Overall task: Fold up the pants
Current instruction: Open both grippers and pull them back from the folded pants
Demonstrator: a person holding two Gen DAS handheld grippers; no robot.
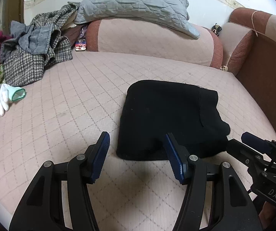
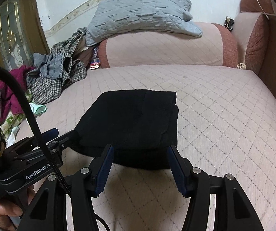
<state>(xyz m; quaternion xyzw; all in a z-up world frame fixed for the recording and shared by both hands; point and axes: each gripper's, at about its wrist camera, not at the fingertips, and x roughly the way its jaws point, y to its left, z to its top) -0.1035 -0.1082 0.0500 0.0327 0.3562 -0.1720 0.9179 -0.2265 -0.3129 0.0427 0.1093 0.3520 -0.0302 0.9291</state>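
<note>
The black pants lie folded into a compact, thick rectangle on the pink quilted sofa seat. My left gripper is open and empty, just above the bundle's near left corner. My right gripper is open and empty too, its fingers straddling the near edge of the pants without closing on them. The right gripper also shows at the right edge of the left wrist view, and the left gripper shows at the left of the right wrist view, touching the bundle's left corner.
A heap of clothes with a checked coat lies at the back left, next to a white glove. A grey quilted blanket drapes over the sofa back. The brown armrest bounds the right side.
</note>
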